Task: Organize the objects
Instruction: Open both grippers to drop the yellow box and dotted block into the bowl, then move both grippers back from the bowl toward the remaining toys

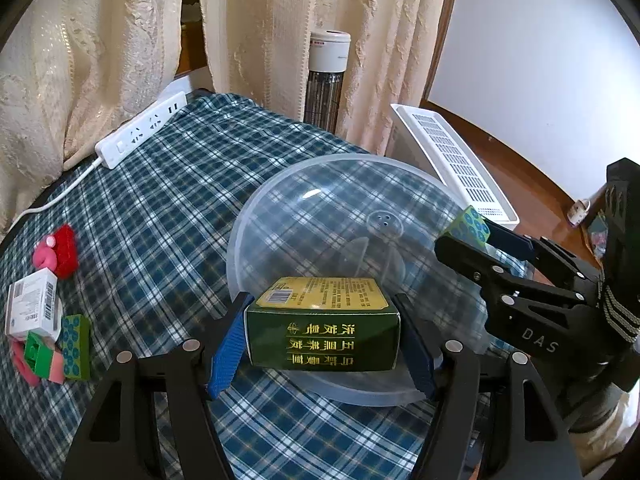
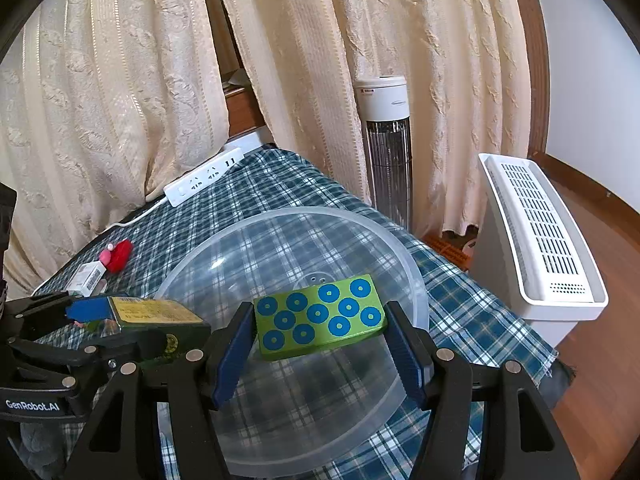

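Note:
My left gripper [image 1: 322, 340] is shut on a dark green box with gold lettering [image 1: 322, 322], held over the near rim of a clear plastic bowl [image 1: 280, 208]. My right gripper [image 2: 320, 344] is shut on a light green block with blue dots [image 2: 320, 316], held above the same bowl [image 2: 208, 248]. The right gripper also shows at the right of the left wrist view [image 1: 474, 236], holding the dotted block [image 1: 470, 226] over the bowl's right rim. The left gripper with its green box [image 2: 156, 312] shows at the left of the right wrist view.
The bowl sits on a blue plaid tablecloth [image 1: 168, 184]. At the left lie a white box [image 1: 32, 308], a red and pink toy [image 1: 58, 250], another dotted green block [image 1: 76, 346] and pink and green pieces [image 1: 38, 358]. A white power strip [image 1: 140, 130] lies at the back. A white heater [image 2: 536, 232] stands right.

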Motion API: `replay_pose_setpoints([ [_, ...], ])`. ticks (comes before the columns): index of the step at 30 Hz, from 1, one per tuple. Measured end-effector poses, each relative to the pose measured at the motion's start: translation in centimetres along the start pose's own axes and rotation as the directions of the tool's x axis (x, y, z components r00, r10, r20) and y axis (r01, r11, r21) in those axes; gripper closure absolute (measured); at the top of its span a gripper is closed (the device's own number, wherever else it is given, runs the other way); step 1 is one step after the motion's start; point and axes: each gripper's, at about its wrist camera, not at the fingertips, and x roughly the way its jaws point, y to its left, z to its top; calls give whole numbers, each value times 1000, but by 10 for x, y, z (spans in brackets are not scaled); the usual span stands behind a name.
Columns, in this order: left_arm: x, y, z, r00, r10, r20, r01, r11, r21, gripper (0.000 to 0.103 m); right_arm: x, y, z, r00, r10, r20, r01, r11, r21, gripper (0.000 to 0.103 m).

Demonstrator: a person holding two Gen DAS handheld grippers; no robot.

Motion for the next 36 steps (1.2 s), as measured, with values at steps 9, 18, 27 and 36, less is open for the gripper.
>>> replay_pose_setpoints([
  [9, -3, 0, -3, 1000, -22, 0, 22, 1000, -5, 28, 2, 1, -1, 1000, 11, -11, -11, 1000, 14, 35],
  [18, -1, 0, -10, 1000, -8, -11, 8, 1000, 5, 28, 0, 3, -1, 1000, 18, -11, -18, 1000, 11, 35],
  [27, 1, -5, -16, 999, -20, -26, 20, 999, 26, 28, 1, 4, -2, 1000, 17, -15, -17, 1000, 21, 35],
  [36, 13, -6, -19, 999, 23, -42, -22, 999, 43, 28, 2, 4, -4, 1000, 21, -21, -21, 999, 29, 35],
])
